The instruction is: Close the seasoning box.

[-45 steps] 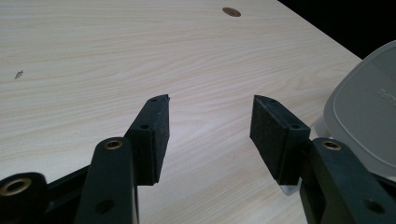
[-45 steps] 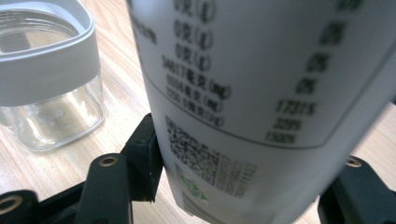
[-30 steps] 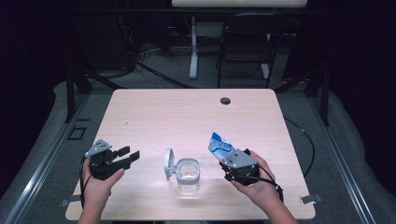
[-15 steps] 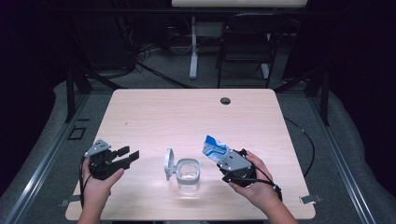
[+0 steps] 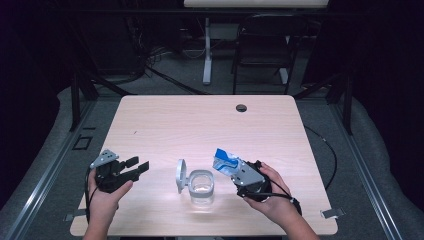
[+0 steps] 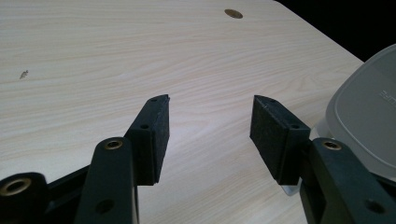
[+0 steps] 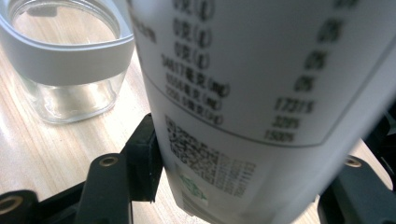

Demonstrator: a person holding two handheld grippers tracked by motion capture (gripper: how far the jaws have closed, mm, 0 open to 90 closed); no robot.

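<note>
right gripper (image 5: 234,169) clamped on a blue-and-white printed sachet (image 5: 226,160), just beside the clear square glass jar (image 5: 202,186) with open grey lid; risk: tilting short of the mouth spills onto the worktop (image 5: 200,125); left gripper (image 5: 137,166) released, unable to steady.

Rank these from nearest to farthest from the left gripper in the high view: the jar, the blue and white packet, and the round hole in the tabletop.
Measured from the left gripper:
1. Glass jar, just to its right, lid open.
2. Blue and white packet, beyond the jar, held in the right gripper.
3. Round hole, far side of the table.
</note>
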